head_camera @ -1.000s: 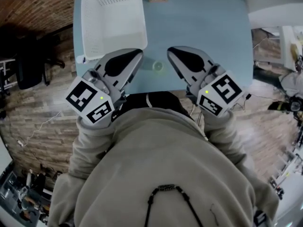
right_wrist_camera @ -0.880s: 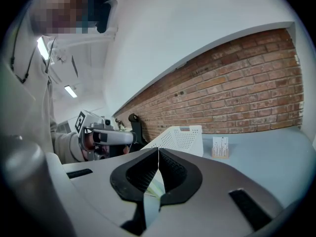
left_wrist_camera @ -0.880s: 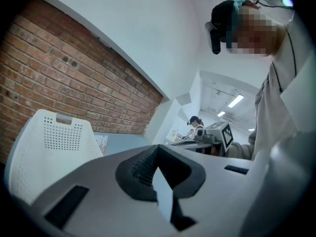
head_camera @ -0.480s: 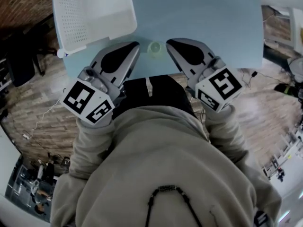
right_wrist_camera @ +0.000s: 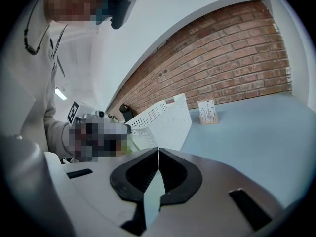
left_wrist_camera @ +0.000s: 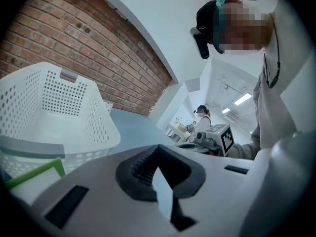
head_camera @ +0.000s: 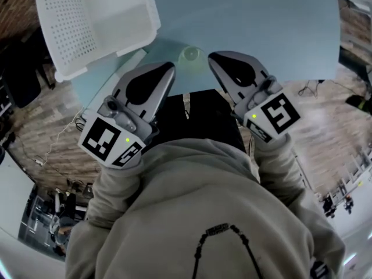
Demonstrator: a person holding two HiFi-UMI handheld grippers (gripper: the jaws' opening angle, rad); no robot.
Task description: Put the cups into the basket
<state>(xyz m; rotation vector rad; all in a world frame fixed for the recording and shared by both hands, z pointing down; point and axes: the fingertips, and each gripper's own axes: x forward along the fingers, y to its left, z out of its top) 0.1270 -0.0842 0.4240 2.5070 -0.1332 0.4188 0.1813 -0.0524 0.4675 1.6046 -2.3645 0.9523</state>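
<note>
A small pale green cup (head_camera: 189, 54) stands near the front edge of the blue table (head_camera: 250, 22). The white perforated basket (head_camera: 93, 22) sits at the table's left, seen close in the left gripper view (left_wrist_camera: 59, 112) and farther off in the right gripper view (right_wrist_camera: 163, 120). My left gripper (head_camera: 170, 67) hovers at the table's edge, just left of and short of the cup, jaws shut and empty (left_wrist_camera: 157, 147). Just right of the cup is my right gripper (head_camera: 213, 57), also shut with nothing in it (right_wrist_camera: 158, 149).
A small card stand (right_wrist_camera: 208, 112) stands at the table's far side by the brick wall. A green strip (left_wrist_camera: 34, 174) shows under the basket's near corner. Wooden floor, a black chair (head_camera: 17, 74) and cables surround the table. Another person stands far off (left_wrist_camera: 201, 117).
The table, basket and cup have slid up and left in the head view. The cup was between the two grippers' tips; now it lies just beyond them. Both grippers stay shut.
</note>
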